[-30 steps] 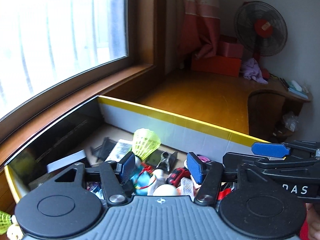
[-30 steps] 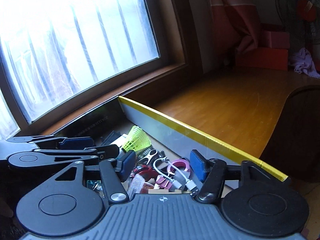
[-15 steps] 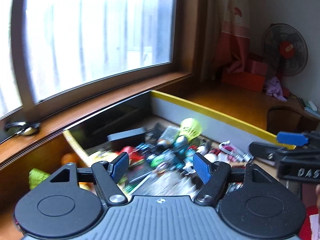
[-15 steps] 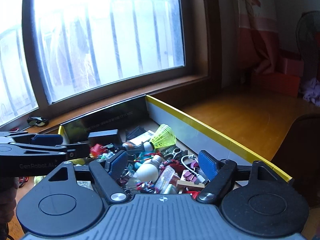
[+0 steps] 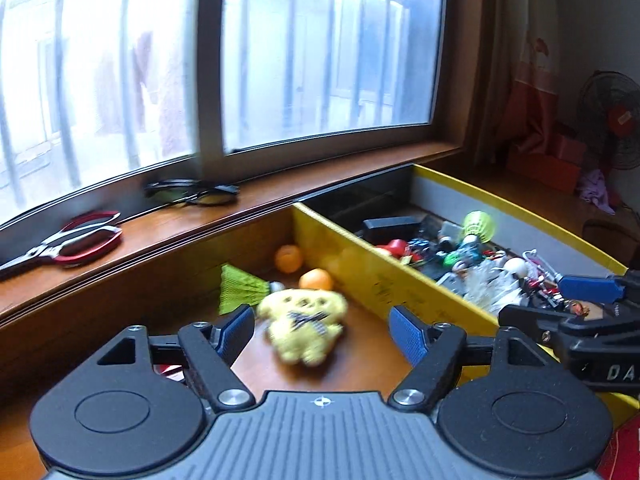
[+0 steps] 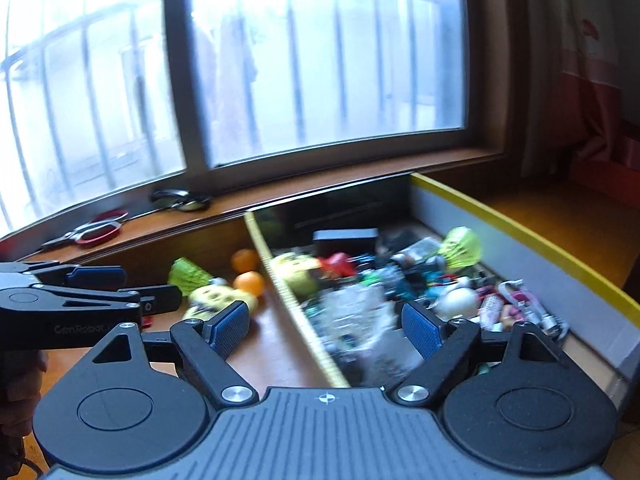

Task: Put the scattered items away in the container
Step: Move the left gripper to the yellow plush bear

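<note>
My left gripper hangs over the wooden desk with its jaws opening and nothing in them. A yellow plush toy lies just ahead of its fingertips. Behind the toy are a green shuttlecock and two orange balls. The yellow-rimmed cardboard box stands to the right, full of several small items. My right gripper hovers over the box's left wall, jaws opening and empty. In the right wrist view the left gripper reaches in from the left, near the plush toy.
Red-handled scissors and dark glasses lie on the window sill behind the desk. A fan, a curtain and an orange box stand at the far right. Inside the cardboard box a yellow-green shuttlecock and a black case stick out.
Both grippers have swung left, from over the box's contents toward the desk beside it. Their jaws have widened. The plush toy, green shuttlecock and orange balls have come into view.
</note>
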A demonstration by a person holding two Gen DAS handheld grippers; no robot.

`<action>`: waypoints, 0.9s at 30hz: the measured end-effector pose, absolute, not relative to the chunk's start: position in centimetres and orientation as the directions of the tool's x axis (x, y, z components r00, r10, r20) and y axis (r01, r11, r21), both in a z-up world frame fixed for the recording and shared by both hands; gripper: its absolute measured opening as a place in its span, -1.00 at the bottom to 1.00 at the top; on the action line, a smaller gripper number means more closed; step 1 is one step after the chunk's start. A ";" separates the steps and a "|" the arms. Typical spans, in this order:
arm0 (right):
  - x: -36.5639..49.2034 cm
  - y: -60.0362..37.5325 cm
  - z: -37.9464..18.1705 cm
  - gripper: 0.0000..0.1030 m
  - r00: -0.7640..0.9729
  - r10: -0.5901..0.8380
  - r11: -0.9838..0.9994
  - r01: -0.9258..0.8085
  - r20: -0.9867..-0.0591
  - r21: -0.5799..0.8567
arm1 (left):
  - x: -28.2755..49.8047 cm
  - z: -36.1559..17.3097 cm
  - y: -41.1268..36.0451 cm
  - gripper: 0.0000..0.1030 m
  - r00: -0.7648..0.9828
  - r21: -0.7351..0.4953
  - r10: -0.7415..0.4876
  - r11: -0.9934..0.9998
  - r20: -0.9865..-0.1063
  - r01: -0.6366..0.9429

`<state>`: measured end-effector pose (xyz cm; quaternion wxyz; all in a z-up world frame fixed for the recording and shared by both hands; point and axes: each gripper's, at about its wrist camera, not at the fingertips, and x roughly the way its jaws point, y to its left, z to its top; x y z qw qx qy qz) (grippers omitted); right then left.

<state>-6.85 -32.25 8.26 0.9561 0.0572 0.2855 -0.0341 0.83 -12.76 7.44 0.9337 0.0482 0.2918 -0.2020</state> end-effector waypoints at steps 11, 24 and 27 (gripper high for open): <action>-5.9 -22.0 3.6 0.69 0.764 0.102 0.992 -0.128 -0.637 0.005 | 3.3 5.3 -8.4 0.54 0.726 -0.057 -0.267 0.952 -0.634 0.300; -2.9 -24.3 -1.4 0.74 0.677 0.161 0.987 -0.126 -0.718 0.103 | 9.7 -0.8 -17.2 0.56 0.643 0.074 -0.304 0.868 -0.703 0.491; -2.5 -25.0 -2.4 0.74 0.659 0.177 0.984 -0.117 -0.731 0.133 | 11.2 -2.0 -18.3 0.57 0.632 0.092 -0.280 0.867 -0.722 0.489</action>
